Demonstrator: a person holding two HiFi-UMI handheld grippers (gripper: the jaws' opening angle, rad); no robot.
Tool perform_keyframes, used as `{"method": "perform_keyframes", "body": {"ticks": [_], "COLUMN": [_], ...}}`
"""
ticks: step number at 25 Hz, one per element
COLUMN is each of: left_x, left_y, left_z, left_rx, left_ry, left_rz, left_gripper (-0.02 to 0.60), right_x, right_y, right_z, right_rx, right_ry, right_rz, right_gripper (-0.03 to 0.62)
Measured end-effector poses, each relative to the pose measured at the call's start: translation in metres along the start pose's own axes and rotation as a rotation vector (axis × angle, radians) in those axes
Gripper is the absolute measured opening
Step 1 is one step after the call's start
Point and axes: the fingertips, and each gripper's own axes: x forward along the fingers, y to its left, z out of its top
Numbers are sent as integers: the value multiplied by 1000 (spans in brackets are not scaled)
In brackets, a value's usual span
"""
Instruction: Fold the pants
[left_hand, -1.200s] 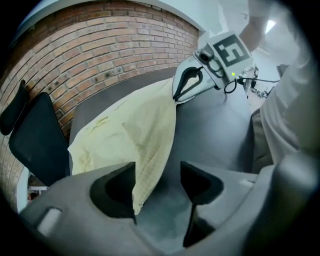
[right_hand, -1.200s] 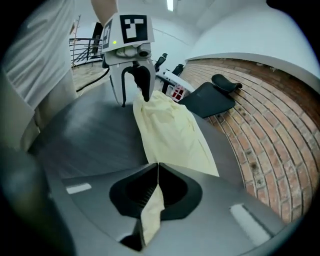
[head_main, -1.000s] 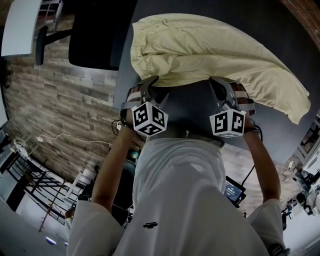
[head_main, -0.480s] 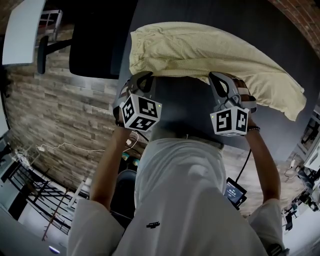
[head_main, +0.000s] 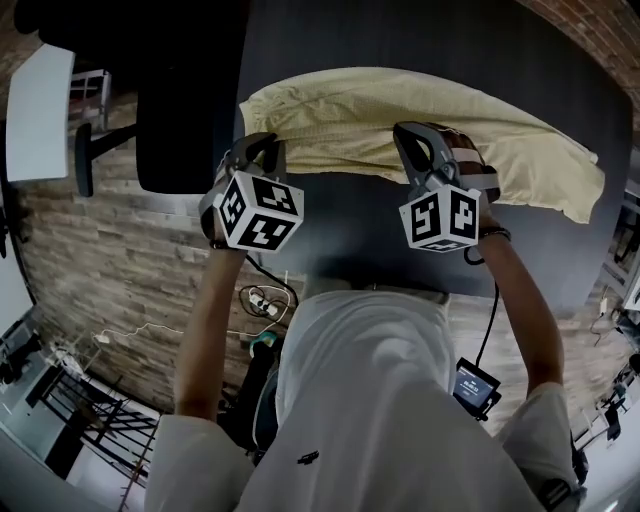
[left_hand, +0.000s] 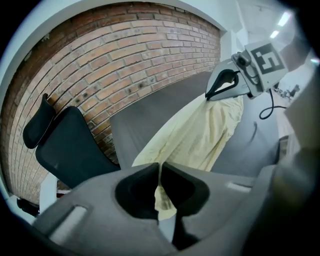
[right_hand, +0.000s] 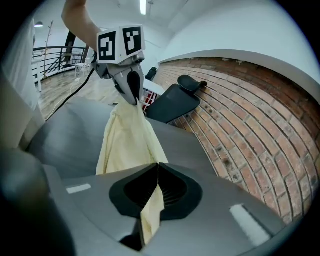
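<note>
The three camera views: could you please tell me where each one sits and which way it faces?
Head view: on the person's head, looking steeply down at the pants and table; torso, arms, left gripper and right gripper show.
Left gripper view: on the left gripper, along its just-closed jaws pinching the pants, toward the right gripper.
Right gripper view: on the right gripper, toward the left gripper and a forearm.
Shared: all show the pants held between both grippers.

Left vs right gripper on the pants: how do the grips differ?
Left gripper pinches the yellow pants near their left end; right gripper pinches mid-length, with fabric trailing past it. Left jaws have just been closing on the fabric; right jaws are shut on it. Both hold the near edge raised off the dark table.
</note>
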Motion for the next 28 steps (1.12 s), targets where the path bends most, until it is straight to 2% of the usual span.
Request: {"method": "perform_keyframes", "body": {"ticks": [10,19,28], "left_x": [46,75,115], "left_y": [40,66,81], "left_z": [16,9,-12], "left_rx": [75,70,61], "left_ry": [68,117,166], "left_rz": [-14,-44,-48], "left_gripper": [20,21,31], "right_x": [46,93,131], "right_y": [-35,-44,-49], "right_z": [-2,-3,-12], "right_rx": [11,-100,-69], "right_ry": [33,113,161], "right_rz": [33,173,189], "right_gripper": [12,12,18]}}
